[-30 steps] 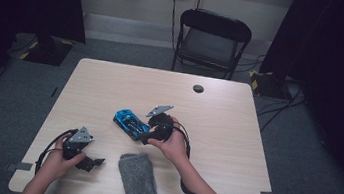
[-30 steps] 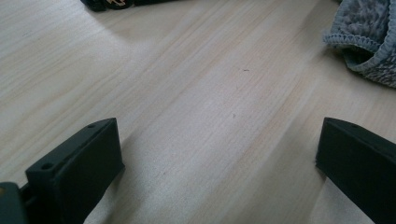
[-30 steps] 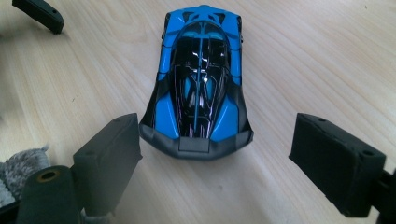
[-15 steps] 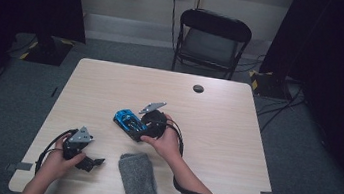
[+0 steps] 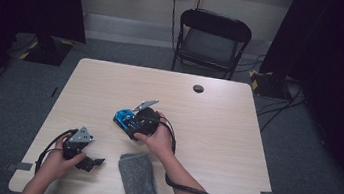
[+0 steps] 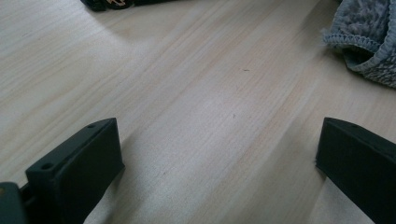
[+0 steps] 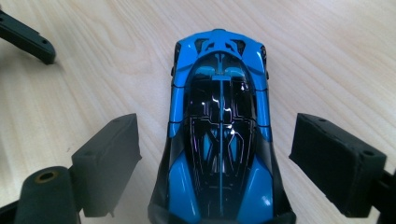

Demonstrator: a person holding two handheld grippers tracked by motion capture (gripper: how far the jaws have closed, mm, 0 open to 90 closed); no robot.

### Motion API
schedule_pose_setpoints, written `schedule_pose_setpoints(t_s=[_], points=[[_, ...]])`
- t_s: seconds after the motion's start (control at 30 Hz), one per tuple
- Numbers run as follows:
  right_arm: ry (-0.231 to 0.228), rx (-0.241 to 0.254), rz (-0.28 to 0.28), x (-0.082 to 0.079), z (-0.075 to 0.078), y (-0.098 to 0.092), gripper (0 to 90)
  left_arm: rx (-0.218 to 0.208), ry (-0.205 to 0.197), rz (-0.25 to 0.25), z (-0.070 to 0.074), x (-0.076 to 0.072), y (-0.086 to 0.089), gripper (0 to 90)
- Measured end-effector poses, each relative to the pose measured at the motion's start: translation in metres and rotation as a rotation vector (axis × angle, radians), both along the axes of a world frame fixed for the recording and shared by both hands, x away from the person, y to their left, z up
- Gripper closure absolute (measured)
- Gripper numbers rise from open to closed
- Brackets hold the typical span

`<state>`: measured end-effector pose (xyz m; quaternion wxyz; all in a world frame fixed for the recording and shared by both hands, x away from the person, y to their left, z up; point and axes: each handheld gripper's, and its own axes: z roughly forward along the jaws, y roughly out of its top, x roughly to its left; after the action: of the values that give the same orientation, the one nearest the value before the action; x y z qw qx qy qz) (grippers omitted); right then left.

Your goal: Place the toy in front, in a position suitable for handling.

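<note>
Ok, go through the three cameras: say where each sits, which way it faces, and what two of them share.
High view: fixed above the person's side, facing forward and down on the table; both forearms enter from the bottom, left gripper and right gripper in hand.
Left gripper view: rides the left gripper, low over bare wood; its jaws stand wide apart, grey knitted pouch at upper right.
Right gripper view: rides the right gripper, looking down on the blue toy car between open jaws.
Shared: the car also shows in the high view; so does the pouch.
</note>
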<state>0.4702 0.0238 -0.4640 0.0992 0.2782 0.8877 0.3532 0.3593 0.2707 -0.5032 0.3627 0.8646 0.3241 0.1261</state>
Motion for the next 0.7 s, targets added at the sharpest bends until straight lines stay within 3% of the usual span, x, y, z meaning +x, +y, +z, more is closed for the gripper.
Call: schedule_pose_setpoints(t_s=[0.7], points=[[0.016,-0.035,-0.007,0.018,-0.02,0.019,14.9,-0.001,0.001,0.002,0.0,0.0,0.0,0.0]])
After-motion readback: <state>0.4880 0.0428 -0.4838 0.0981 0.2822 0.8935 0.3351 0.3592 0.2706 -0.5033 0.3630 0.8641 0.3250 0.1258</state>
